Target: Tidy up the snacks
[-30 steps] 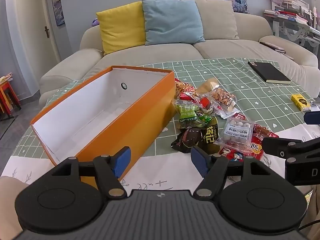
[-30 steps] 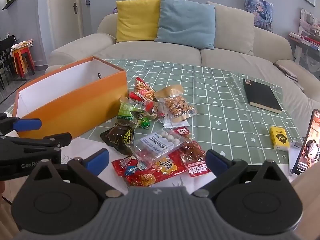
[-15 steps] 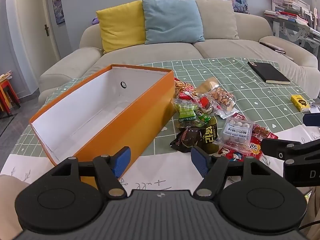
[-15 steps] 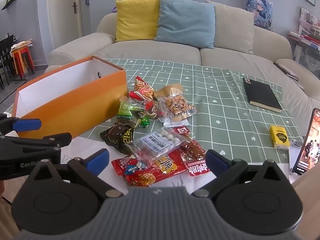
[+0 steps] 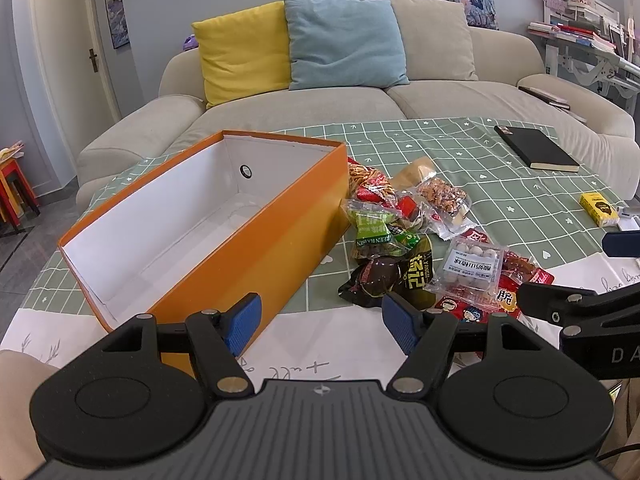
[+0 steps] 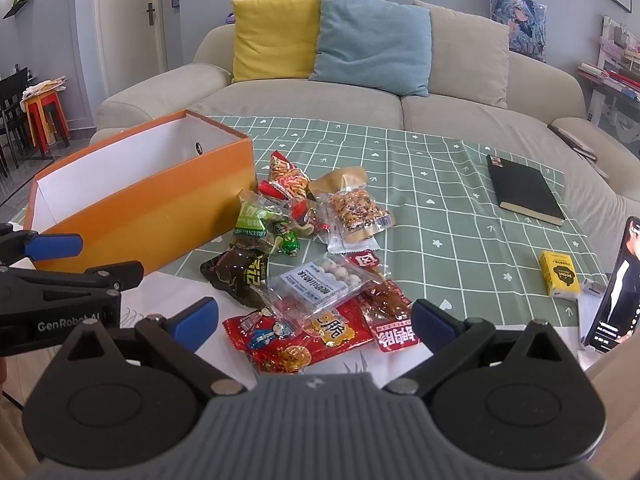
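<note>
Snack pile: heaped on the green cloth, just right of the orange box.
Box interior: no snack seen inside.
Right gripper: jaws apart, nothing held; red packet lies directly ahead between them.
Left gripper: jaws apart, nothing held; aimed at the box's near corner.
Nearer gripper: the right is judged better placed.
Packet long axis: across the jaw gap.
</note>
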The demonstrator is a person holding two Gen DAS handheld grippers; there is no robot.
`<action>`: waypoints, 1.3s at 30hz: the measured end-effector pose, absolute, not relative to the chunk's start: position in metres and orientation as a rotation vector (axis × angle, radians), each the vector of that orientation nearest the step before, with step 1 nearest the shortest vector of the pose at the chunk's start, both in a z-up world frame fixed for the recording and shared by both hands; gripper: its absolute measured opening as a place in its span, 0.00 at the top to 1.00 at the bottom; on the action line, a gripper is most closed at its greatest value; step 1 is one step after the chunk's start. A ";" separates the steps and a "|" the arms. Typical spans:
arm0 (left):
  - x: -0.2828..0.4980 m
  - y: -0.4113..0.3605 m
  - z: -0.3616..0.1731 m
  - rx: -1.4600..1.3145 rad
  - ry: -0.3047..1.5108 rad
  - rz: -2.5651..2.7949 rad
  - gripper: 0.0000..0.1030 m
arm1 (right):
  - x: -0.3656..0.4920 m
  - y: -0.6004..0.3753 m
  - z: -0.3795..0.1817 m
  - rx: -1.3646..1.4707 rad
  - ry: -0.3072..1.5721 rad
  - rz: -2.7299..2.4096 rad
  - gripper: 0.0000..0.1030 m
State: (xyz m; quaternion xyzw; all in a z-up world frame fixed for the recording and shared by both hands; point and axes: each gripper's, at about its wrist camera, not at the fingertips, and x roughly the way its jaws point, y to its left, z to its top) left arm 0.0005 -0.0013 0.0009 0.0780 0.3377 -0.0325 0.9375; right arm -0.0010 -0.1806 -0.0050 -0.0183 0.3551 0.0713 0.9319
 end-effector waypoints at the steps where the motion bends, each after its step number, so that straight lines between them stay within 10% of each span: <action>1: 0.001 -0.001 0.001 0.160 0.690 -0.067 0.21 | -0.001 -0.181 -0.005 -0.037 0.727 0.146 0.04; 39: 0.000 -0.001 0.000 0.156 0.697 -0.066 0.21 | -0.002 -0.179 -0.008 -0.049 0.731 0.151 0.04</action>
